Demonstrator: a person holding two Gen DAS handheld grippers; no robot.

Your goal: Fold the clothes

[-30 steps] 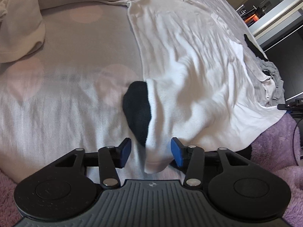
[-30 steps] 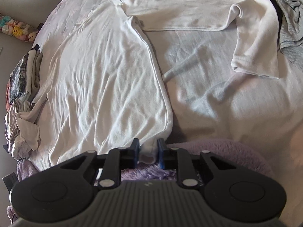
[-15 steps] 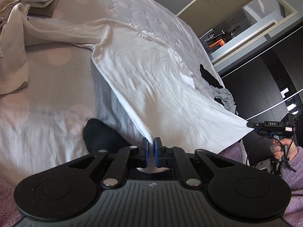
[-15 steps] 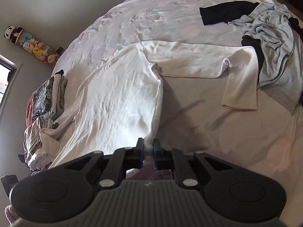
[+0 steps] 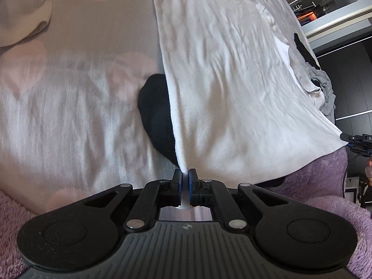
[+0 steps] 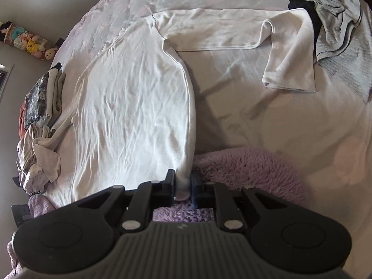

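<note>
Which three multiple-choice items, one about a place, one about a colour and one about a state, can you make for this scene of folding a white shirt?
1. Where is the black garment?
A. partly under the white shirt's edge
B. inside a drawer
C. on the floor

2. What colour is the fluffy blanket?
A. green
B. purple
C. red

3. What is the left gripper doing?
A. hanging wide open
B. holding a cup
C. pinching the shirt hem

Answers: 1 A, the shirt covers its right side; 2 B, its purple pile shows below the shirt; 3 C, white cloth sits between its nearly closed pads.
</note>
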